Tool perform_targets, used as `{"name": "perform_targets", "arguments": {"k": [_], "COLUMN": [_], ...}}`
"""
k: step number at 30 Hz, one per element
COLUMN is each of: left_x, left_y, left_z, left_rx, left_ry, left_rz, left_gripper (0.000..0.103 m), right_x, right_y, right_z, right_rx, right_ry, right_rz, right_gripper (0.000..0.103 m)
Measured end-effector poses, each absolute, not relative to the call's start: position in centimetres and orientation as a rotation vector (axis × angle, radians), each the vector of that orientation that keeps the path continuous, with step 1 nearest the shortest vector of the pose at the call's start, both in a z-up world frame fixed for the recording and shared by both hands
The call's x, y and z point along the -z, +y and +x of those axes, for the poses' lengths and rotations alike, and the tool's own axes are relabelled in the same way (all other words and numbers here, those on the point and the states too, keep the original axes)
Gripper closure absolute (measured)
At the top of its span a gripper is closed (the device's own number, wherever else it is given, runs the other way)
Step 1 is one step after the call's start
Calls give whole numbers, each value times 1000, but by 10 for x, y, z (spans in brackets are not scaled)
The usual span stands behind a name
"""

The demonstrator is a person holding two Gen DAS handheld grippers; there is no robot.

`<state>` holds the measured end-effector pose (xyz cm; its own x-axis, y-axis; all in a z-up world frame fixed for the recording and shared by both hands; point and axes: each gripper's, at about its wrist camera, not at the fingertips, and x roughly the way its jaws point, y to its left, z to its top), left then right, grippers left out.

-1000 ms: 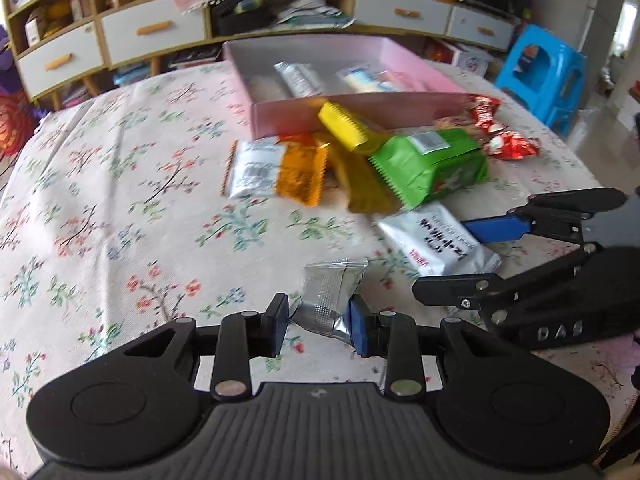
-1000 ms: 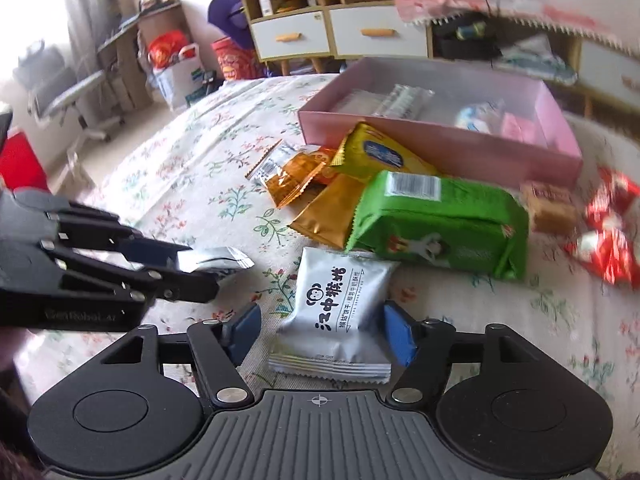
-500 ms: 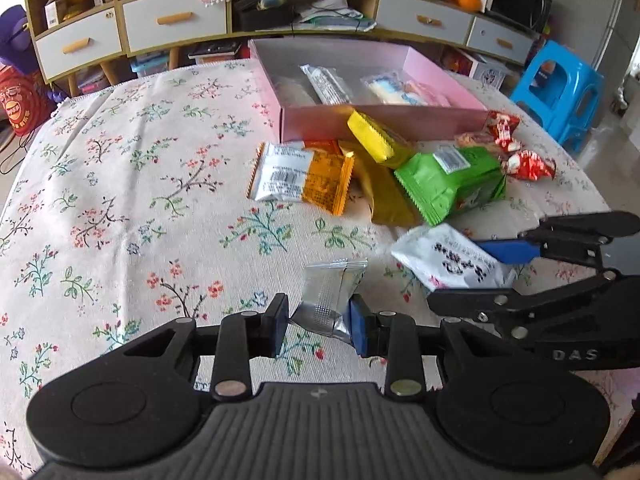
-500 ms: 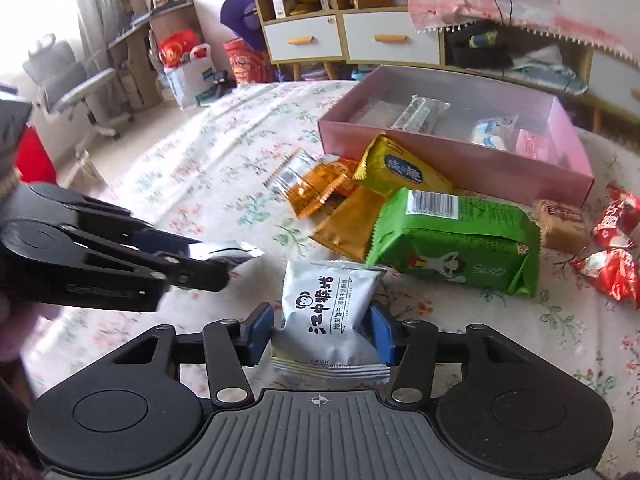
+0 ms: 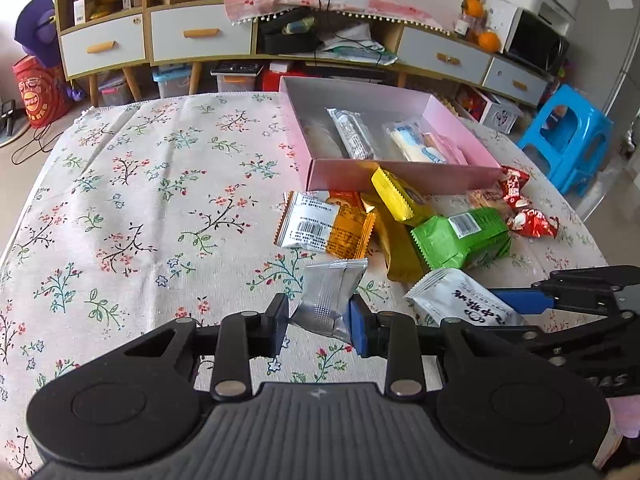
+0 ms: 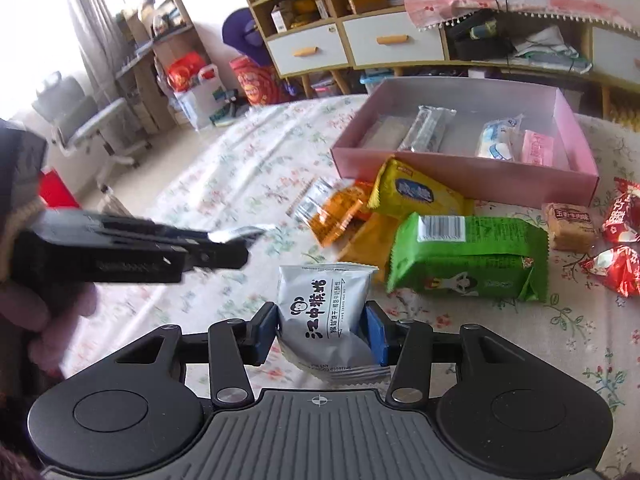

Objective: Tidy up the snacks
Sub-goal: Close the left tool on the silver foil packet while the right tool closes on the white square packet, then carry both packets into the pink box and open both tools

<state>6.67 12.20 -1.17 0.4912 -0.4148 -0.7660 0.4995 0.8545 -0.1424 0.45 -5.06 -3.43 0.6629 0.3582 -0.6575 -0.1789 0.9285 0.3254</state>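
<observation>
left gripper [image 5: 318,322]: clamped on a silver pack [image 5: 330,298], lower centre
right gripper [image 6: 322,338]: pinching the white pack [image 6: 324,312], bottom middle
feel: light, crinkly, probably slippery, so grab mid-body and go easy
box [image 5: 400,174]: upper right, pink, part filled

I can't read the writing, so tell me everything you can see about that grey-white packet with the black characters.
The grey-white snack packet is a small, puffy, sealed pillow pack of matte film with crimped ends, printed with black Chinese characters and a round monkey-face logo. It stands lengthwise, pinched at its sides by the right tool, lifted off the floral tablecloth, just before the green pack.
</observation>
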Motion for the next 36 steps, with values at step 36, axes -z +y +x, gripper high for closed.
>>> {"name": "perform_targets", "arguments": {"k": [36], "left_x": [26], "left_y": [-23], "left_z": [177], "left_rx": [603], "left_ry": [753], "left_rz": [84], "left_gripper": [73], "right_x": [35], "right_y": [-213], "right_z": [161], "right_rx": [34], "right_ry": [626], "right_rz": [481], "right_gripper": [57]}}
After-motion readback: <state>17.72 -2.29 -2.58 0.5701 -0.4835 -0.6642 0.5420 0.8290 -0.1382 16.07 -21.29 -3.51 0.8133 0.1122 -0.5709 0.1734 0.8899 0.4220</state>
